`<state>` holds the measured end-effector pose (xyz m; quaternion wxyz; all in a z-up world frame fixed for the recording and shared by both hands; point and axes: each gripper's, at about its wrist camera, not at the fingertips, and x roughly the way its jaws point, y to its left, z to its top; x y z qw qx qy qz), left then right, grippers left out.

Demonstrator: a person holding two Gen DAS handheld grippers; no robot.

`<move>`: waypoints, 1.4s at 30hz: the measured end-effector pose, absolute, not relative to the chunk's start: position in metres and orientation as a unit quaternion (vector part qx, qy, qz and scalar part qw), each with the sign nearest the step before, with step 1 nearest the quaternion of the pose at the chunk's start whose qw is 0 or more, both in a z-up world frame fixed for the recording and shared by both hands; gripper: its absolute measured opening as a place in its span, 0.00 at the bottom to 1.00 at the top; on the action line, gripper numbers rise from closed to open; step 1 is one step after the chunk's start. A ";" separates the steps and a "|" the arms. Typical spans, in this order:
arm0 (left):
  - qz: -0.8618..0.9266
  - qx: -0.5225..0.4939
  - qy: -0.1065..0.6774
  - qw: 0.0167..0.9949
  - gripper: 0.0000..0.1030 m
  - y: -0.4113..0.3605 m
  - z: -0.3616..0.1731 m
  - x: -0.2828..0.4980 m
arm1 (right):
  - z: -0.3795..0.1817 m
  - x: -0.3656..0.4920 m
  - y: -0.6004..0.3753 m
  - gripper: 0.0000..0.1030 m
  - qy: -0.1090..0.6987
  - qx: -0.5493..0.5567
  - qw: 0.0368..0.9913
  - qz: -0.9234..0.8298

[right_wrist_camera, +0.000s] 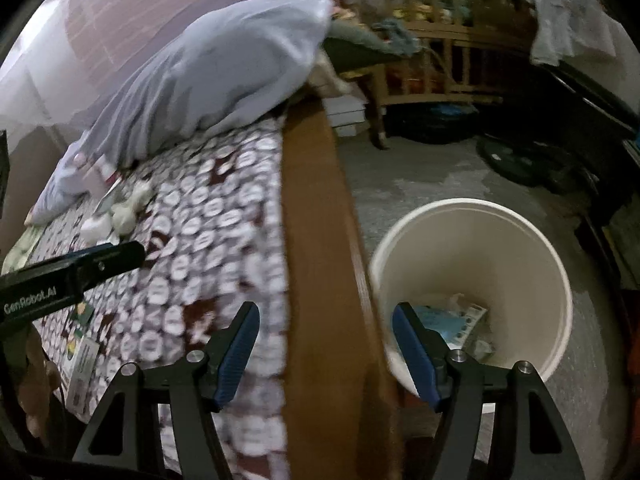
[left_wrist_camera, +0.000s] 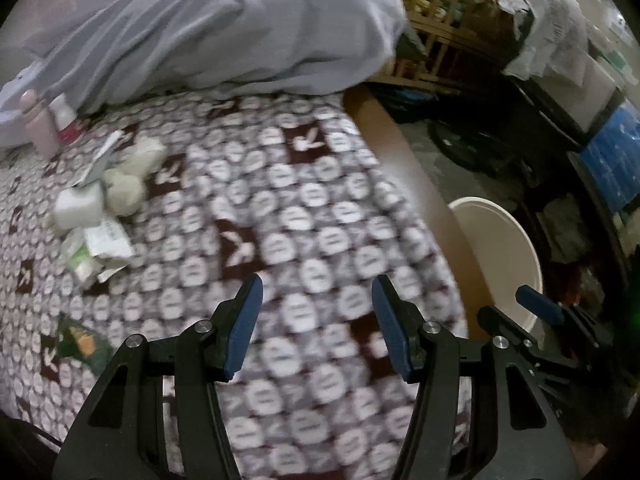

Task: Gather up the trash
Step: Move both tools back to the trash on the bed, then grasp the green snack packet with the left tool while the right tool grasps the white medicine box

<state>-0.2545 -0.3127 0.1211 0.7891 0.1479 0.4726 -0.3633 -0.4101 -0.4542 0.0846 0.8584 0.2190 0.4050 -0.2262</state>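
A cluttered home bedroom: patterned bedspread (left_wrist_camera: 304,208), pillow (left_wrist_camera: 224,28), wooden shelves (right_wrist_camera: 440,52).

white bucket (right_wrist_camera: 520,240), maroon-and-white patterned bedspread (left_wrist_camera: 280,200), grey pillow (left_wrist_camera: 220,28)

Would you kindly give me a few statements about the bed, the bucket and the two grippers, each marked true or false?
1. The white bucket stands on the floor beside the bed's wooden side rail. True.
2. The bucket is empty. False: packaging already lies at its bottom.
3. The left gripper holds a crumpled tissue. False: its jaws stand apart with nothing between them.
4. A cluster of crumpled paper and wrappers lies on the patterned bedspread. True.
5. The right gripper has nothing between its jaws. True.
6. A green wrapper lies inside the bucket. False: it lies on the bedspread, apart from the cluster.
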 end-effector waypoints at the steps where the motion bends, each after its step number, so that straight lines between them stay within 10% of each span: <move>1: -0.358 0.146 0.472 0.792 0.54 -0.306 0.121 -0.251 | 0.085 -0.405 -0.449 0.65 0.406 0.217 0.860 -0.220; 42: -0.155 0.123 0.551 0.811 0.53 -0.092 0.042 -0.105 | 0.067 -0.291 -0.282 0.67 0.488 0.145 0.860 -0.022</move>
